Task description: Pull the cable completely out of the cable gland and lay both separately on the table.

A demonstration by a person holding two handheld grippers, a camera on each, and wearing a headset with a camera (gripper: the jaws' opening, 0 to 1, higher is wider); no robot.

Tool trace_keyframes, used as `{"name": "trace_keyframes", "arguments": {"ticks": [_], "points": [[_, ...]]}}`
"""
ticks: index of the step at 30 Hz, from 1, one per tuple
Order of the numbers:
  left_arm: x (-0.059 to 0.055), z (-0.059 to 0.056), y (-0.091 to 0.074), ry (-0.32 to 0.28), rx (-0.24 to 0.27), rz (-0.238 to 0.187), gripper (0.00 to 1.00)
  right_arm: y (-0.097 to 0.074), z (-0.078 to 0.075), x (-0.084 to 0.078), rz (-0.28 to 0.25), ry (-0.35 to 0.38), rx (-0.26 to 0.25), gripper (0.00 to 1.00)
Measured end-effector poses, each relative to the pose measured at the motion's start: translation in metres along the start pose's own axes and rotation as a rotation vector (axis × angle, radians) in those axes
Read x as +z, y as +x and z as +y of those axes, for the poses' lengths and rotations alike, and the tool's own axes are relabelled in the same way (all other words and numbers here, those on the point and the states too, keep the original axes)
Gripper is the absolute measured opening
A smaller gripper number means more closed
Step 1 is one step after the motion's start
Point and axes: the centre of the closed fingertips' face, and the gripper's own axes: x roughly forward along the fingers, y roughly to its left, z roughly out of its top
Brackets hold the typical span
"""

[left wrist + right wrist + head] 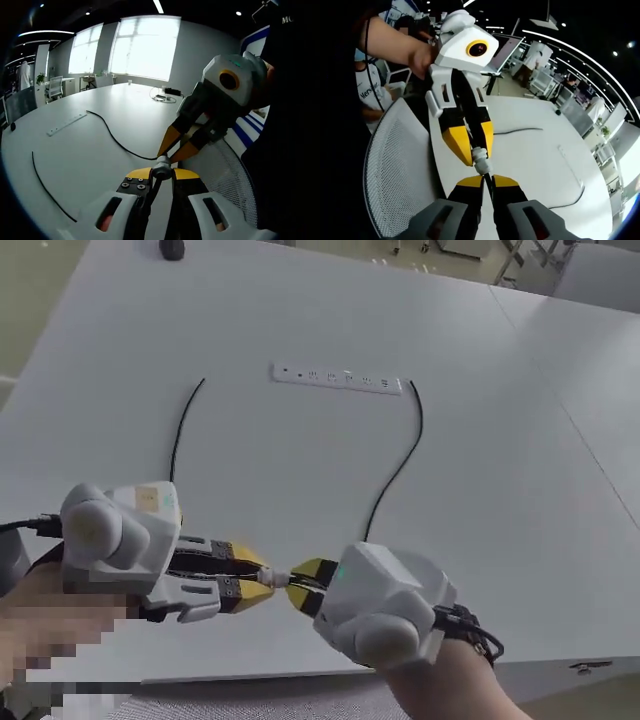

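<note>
A small pale cable gland (279, 578) hangs above the table's near edge between my two grippers. My left gripper (262, 578) is shut on the gland (161, 167), which sits between its yellow tips. My right gripper (298, 590) faces it tip to tip, shut on the black cable (400, 465) right at the gland (480, 157). From behind the right gripper the cable runs across the table toward the power strip (335, 378). In the left gripper view the right gripper (167, 152) comes in from the right. The left gripper (477, 150) hangs from above in the right gripper view.
A second black cable (185, 430) lies loose on the white table (500, 540) at the left. A dark small object (172, 250) sits at the far edge. A white mesh chair (395, 165) stands below the grippers at the near edge.
</note>
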Motion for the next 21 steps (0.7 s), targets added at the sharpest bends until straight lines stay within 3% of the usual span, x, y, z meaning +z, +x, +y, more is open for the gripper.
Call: {"name": "trace_keyframes", "arguments": {"ticks": [21], "points": [[0.003, 0.000, 0.009, 0.032, -0.002, -0.004, 0.15, -0.005, -0.007, -0.011, -0.002, 0.102, 0.007, 0.00]]}}
